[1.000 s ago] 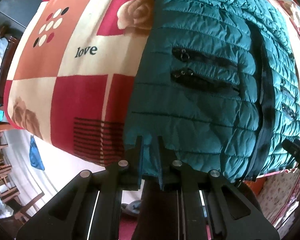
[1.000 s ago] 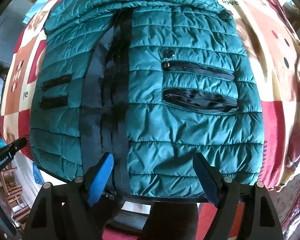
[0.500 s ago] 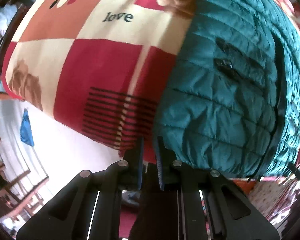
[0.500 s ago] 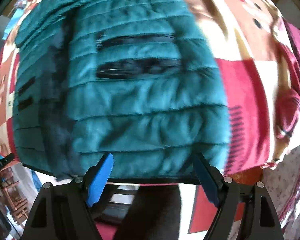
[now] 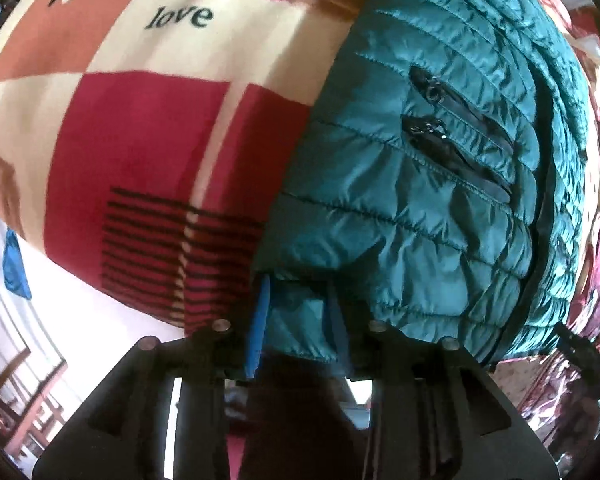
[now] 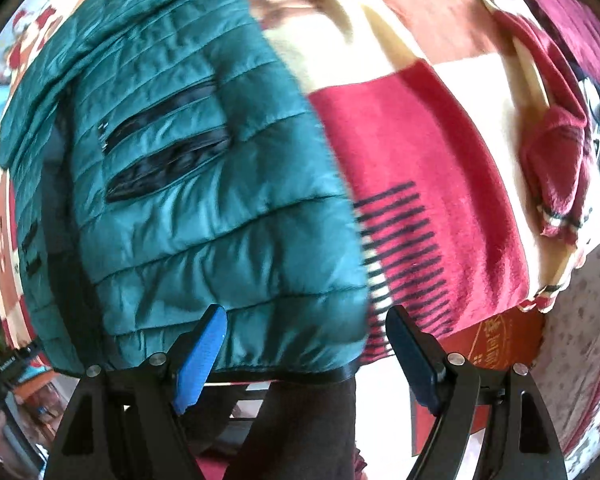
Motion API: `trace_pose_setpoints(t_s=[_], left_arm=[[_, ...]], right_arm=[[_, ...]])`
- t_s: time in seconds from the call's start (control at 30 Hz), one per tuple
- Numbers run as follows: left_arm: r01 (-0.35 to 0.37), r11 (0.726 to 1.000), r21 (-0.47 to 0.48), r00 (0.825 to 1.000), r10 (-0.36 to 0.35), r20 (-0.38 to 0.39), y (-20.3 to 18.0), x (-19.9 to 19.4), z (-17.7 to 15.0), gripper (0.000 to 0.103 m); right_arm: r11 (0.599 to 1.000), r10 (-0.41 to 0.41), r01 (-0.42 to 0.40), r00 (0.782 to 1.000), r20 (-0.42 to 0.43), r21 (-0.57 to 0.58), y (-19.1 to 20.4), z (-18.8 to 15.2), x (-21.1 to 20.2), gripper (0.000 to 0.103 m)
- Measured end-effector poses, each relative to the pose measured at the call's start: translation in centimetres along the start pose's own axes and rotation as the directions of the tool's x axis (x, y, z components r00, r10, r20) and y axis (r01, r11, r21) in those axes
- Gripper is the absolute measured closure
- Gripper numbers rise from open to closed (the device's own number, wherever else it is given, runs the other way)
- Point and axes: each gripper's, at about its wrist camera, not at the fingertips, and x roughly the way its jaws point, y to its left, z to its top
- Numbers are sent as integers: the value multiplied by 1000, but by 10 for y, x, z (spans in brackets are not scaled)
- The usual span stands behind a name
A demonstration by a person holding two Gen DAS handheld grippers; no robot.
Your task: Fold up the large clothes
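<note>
Teal and quilted, the puffer jacket (image 5: pixel 440 184) lies spread flat on a blanket (image 5: pixel 148 152) patterned in red, cream and salmon squares, with the word "love" printed on one pale square. Its shiny shell is stitched in horizontal channels and creased near the hem. Two black zipped pockets (image 5: pixel 456 132) sit one above the other on each front panel (the zip pulls glint in the left wrist view), and a dark band runs down the middle where the front closes. The hem reaches the near edge of the blanket.

The left gripper (image 5: pixel 296 320) points down at the jacket's lower corner. Its jaws have just been opening; the corner fabric sits between them, and I cannot tell whether the pads press on it. The right gripper (image 6: pixel 306 354) hangs over the opposite lower corner with its jaws spread wide, blue pads (image 6: pixel 200 360) clear of the cloth, one over the hem and the other over the blanket's striped patch.
</note>
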Motion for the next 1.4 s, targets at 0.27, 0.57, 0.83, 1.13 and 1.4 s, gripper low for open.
trace_pose_setpoints(t_s=[0.27, 0.57, 0.83, 1.13, 1.4], left_arm=[[37, 999, 30, 999, -35, -42, -5, 14, 10, 56], [65, 998, 23, 995, -63, -76, -13, 29, 20, 43], [69, 997, 28, 997, -68, -49, -22, 11, 11, 92], [179, 984, -16, 983, -179, -32, -25, -33, 11, 96], [251, 968, 18, 966, -251, 56, -48, -89, 25, 97]], right_arm=[[997, 64, -64, 998, -18, -31, -30, 22, 14, 22], [985, 120, -135, 984, -130, -110, -21, 52, 36, 22], [967, 113, -145, 981, -156, -208, -6, 61, 26, 82], [909, 265, -308, 947, -182, -280, 1, 89, -33, 91], [868, 434, -450, 893, -119, -209, 7, 108, -79, 91]])
